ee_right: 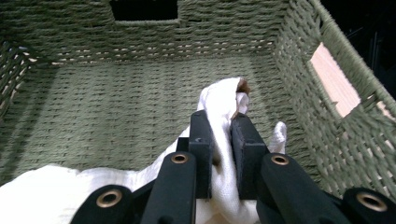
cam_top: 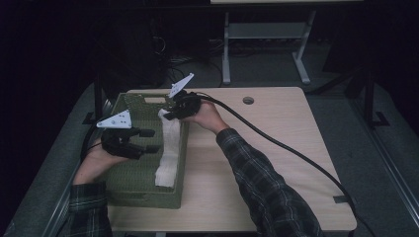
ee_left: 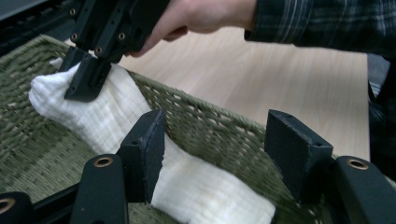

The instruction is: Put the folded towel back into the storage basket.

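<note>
Your left gripper (cam_top: 150,140) hovered over the left half of the green woven rectangular basket (cam_top: 143,195), its jaws spread wide with nothing pressed between them; the near end of the white ribbed cloth (cam_top: 168,148) lay just beyond them, draped on the basket's right wall. That basket sat at the left end of the pale wood-grain table (cam_top: 276,163), which had a round cable hole (cam_top: 248,100) near its far edge.

At the basket's far right corner, your right gripper (cam_top: 167,115) pinched the far end of the cloth, its jaws pressed close on the fabric, holding that end above the basket floor (ee_right: 116,107). Its thick black cable (cam_top: 296,155) trailed across the table and off the right edge.

Around you the room was dark: grey carpet (cam_top: 385,163) ran along the right side, and the white metal legs of another table (cam_top: 267,34) stood beyond the far edge.
</note>
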{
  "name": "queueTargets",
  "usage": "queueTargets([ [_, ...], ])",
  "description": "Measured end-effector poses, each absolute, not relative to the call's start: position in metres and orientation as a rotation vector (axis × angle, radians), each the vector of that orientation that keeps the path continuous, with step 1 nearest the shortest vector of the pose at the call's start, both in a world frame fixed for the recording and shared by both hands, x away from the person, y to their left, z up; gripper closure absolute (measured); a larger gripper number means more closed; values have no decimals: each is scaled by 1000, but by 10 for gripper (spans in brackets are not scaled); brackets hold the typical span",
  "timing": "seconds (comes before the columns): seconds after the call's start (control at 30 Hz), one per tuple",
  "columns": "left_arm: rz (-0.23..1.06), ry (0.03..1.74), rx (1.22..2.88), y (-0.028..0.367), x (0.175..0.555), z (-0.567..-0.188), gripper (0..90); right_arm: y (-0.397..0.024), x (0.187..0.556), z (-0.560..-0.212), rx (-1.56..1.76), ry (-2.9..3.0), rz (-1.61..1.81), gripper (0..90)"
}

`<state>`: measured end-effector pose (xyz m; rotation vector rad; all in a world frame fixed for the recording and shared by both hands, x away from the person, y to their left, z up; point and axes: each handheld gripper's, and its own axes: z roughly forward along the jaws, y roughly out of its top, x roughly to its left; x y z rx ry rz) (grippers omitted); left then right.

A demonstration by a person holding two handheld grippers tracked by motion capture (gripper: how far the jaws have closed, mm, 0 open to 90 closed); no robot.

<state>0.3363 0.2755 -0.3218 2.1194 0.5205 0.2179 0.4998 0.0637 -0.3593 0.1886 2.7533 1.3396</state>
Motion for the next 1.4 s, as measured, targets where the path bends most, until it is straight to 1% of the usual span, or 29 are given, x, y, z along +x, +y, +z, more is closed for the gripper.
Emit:
queueTargets([
  [0.47,250,551,2069,275,338,-318,378,69,520,-360,221,2733,1369,791],
  [0.53,253,549,2065,275,338,-318,379,71,525,-361,233,2725,1362,769],
  [0.57,253,549,2065,275,338,-318,379,71,527,-361,238,2721,1367,729],
  [0.6,256,554,2058,274,339,-318,379,72,528,-361,259,2710,1373,655],
  [0.63,256,554,2058,274,339,-318,379,72,528,-361,259,2710,1373,655],
  [0.67,258,557,2059,274,339,-318,379,70,530,-360,279,2677,1367,606],
  [0.7,256,560,2063,273,339,-318,379,69,530,-359,290,2675,1368,578],
  [0.73,256,560,2063,273,339,-318,378,69,530,-359,290,2675,1368,578],
  [0.77,259,563,2061,272,340,-318,378,64,532,-356,335,2669,1372,530],
  [0.83,258,564,2067,271,340,-318,377,62,533,-355,338,2670,1368,524],
  [0.9,256,567,2060,267,342,-318,375,54,532,-351,372,2679,1378,477],
  [0.97,244,570,2057,261,343,-317,370,50,532,-349,370,2687,1365,463],
  [1.07,242,565,2069,255,345,-317,363,44,529,-347,375,2681,1373,455],
  [1.13,233,558,2069,248,348,-315,357,30,524,-345,392,2675,1402,442],
  [1.23,231,564,2061,242,350,-313,355,23,520,-344,387,2671,1396,440],
  [1.27,229,568,2060,237,351,-312,352,12,515,-341,388,2665,1405,435],
  [1.37,234,575,2065,230,351,-311,346,2,512,-339,381,2662,1411,427],
  [1.4,239,584,2068,225,351,-311,340,-9,507,-337,388,2657,1412,419],
])
